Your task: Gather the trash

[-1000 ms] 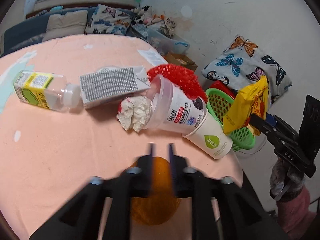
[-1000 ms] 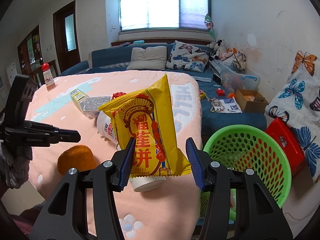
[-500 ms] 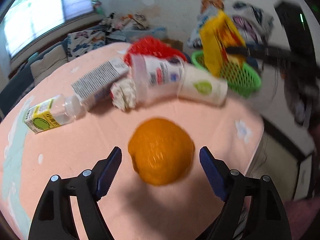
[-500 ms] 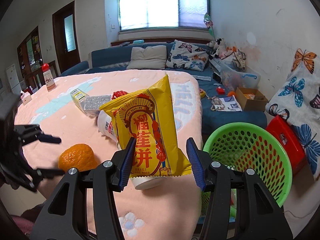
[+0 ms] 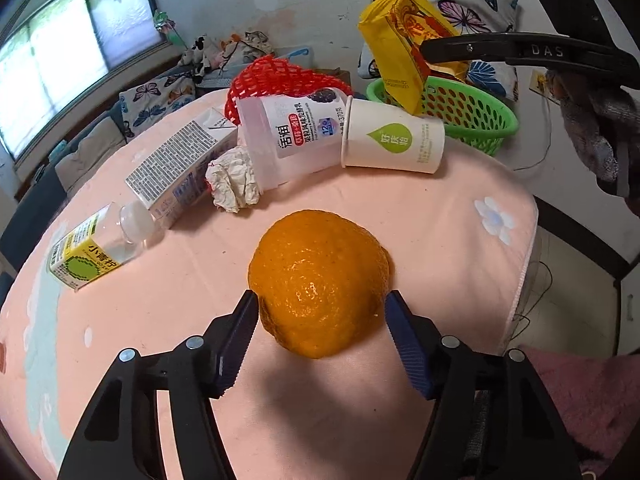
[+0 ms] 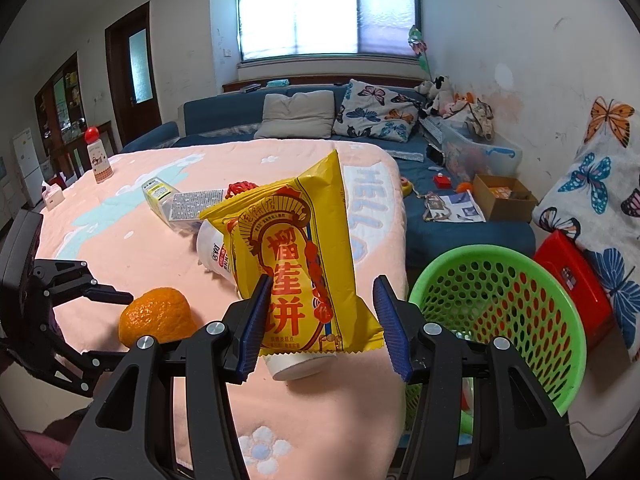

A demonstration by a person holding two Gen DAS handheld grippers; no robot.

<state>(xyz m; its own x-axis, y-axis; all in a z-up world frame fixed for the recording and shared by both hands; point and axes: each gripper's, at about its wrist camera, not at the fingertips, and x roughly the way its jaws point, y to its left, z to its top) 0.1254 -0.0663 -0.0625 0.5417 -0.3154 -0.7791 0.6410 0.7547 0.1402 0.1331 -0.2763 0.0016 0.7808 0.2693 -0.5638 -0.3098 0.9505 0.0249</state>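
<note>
Left gripper [image 5: 320, 312] swung over one orange [image 5: 320, 280], fingers closing; right gripper [image 6: 322, 320] grips one yellow packet [image 6: 296, 264].

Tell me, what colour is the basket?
Green basket, dotted with holes; the right wrist view shows it best.

Orange [image 5: 320, 280]: pitted peel, glossy. Snack bag [image 6: 296, 264]: shiny plastic foil, creased. Basket [image 6: 560, 320]: green plastic w/ holes, smooth. Cup [image 5: 394, 142]: matt paper. Tissue [image 5: 234, 184]: crumpled paper. Bottle [image 5: 96, 250]: clear plastic. Tabletop cover [image 5: 440, 220]: soft pink cloth, matt. Gripper pads [image 5: 236, 340]: ribbed blue rubber-like.
</note>
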